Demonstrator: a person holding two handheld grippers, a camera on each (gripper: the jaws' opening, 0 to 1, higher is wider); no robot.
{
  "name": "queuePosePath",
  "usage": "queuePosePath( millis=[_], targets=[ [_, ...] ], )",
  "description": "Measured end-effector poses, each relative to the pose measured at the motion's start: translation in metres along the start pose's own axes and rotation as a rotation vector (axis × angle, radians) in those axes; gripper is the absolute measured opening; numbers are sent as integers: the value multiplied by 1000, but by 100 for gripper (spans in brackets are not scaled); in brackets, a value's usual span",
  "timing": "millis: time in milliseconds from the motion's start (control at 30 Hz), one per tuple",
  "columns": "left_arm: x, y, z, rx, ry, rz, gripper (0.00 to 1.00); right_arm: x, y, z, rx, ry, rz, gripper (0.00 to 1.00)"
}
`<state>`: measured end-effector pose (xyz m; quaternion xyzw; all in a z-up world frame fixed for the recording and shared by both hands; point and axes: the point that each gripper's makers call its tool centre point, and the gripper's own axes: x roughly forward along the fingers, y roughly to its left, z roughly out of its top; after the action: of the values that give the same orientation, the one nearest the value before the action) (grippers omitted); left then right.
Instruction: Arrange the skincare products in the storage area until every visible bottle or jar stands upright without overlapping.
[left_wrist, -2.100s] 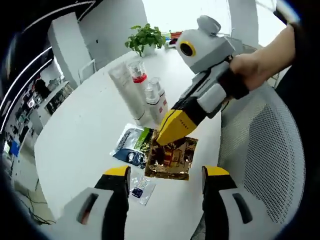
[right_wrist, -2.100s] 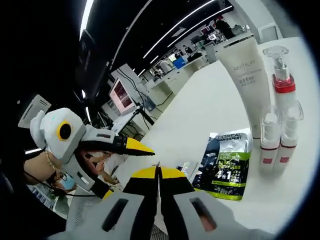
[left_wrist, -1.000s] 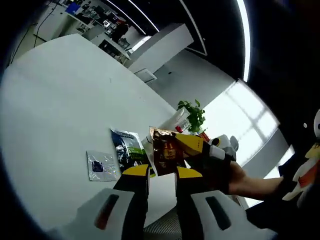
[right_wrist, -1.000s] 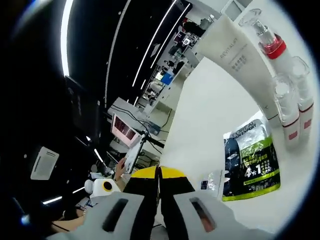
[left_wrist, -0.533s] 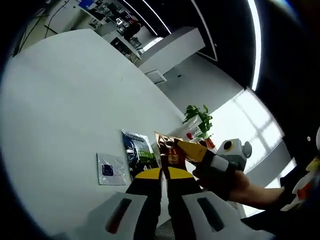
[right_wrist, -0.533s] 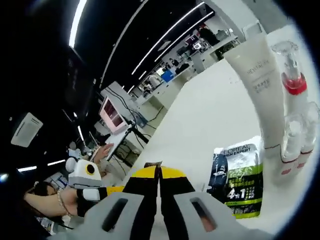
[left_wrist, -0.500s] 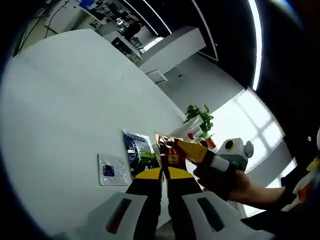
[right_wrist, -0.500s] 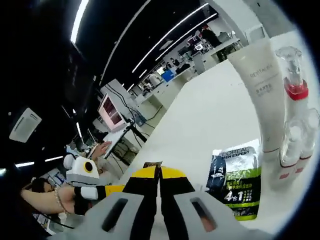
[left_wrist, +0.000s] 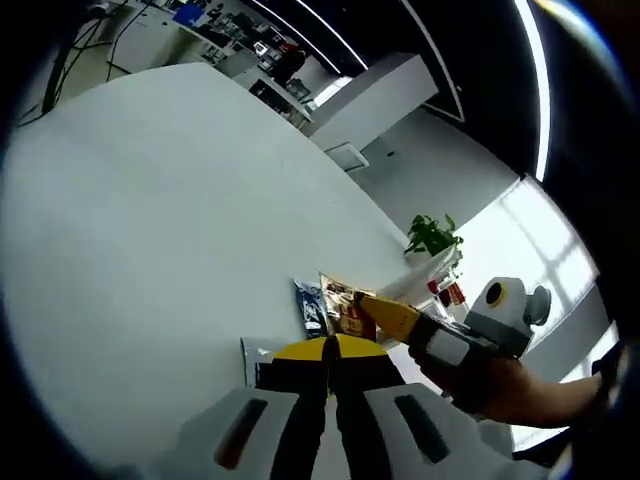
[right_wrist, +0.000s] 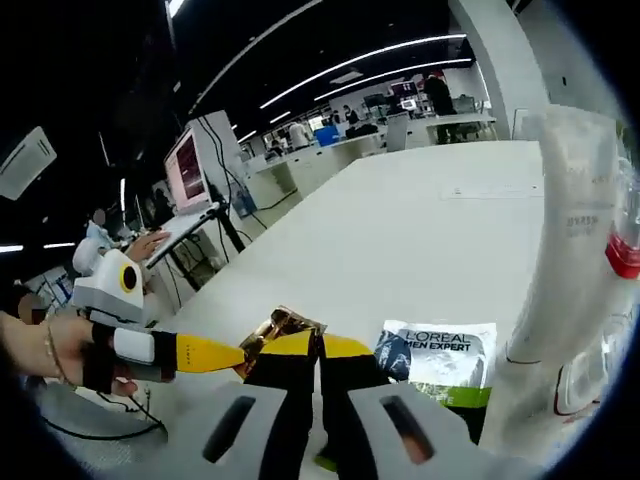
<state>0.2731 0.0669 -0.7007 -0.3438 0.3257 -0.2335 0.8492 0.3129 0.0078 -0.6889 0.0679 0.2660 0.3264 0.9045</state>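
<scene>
**Two grippers pinched one shiny gold packet over the white worktop**

There were two grippers. The left gripper (left_wrist: 331, 352) had its yellow-tipped jaws pressed together, and the right gripper (right_wrist: 318, 348) had its jaws pressed together too. Both pinched the same gold packet (right_wrist: 272, 329), one from each side. The packet was flat, crinkly foil that shone brown and gold. In the left gripper view the gold packet (left_wrist: 343, 306) stood on edge, its long side running up from the left gripper's tips, with the right gripper (left_wrist: 385, 314) gripping it from the right. It was held up off the worktop (left_wrist: 170, 220), which was smooth, white and rounded.

Just beside the gold packet lay one flat sachet (right_wrist: 437, 359), white and dark with a green band, its printed end facing the right gripper. In the left gripper view this sachet (left_wrist: 311, 306) sat just left of the gold packet. One small flat packet (left_wrist: 256, 357) lay beside the left gripper's tips.

To the right of the sachet stood one tall white tube (right_wrist: 547, 300), smooth and upright. Next to the tube was a clear bottle with a red band (right_wrist: 624, 250), partly cut off at the edge, so I could not count the bottles there. One green pot plant (left_wrist: 433, 237) stood far behind the gold packet.
</scene>
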Motion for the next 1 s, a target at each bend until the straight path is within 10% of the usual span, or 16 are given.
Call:
queuePosePath(
  millis=[633,1000],
  targets=[
    [40,40,10,83,50,114,0,62,-30,-20,-210,113,-19,1],
    [45,58,6,287,100,171,0,71,-29,-30,-331,140,-6,1]
  ],
)
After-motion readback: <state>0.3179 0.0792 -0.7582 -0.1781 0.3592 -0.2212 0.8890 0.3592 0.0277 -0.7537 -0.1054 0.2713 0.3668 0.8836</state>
